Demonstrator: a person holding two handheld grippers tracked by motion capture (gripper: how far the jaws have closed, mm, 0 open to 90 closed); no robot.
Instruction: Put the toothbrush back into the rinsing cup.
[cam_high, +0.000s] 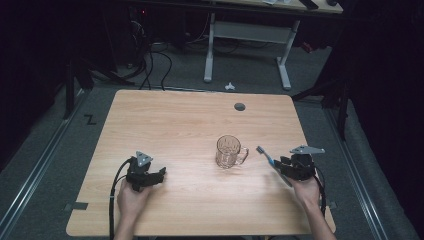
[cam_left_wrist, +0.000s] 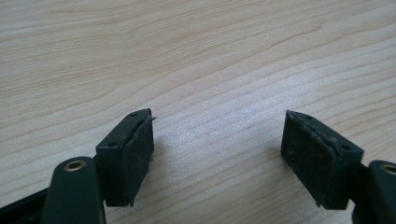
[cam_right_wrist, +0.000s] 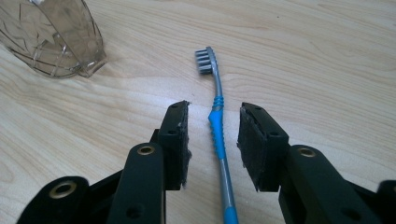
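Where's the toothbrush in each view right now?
High view: toothbrush lies right of the glass mug, at the right gripper.
Left gripper view: not in it.
Right gripper view: centre, between the open jaws, untouched.
Shared landmark: the glass mug, upper left in the right gripper view.

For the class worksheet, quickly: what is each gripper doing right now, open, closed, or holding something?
Left gripper: open, nothing between its jaws, over bare table.
Right gripper: open, jaws either side of the toothbrush, pads not touching it.

My table (cam_high: 190, 200) is matt, pale wood grain. Beside the clear, cut-pattern glass mug (cam_high: 230, 152), my toothbrush (cam_right_wrist: 217, 135) is smooth blue-grey plastic with ribbing.
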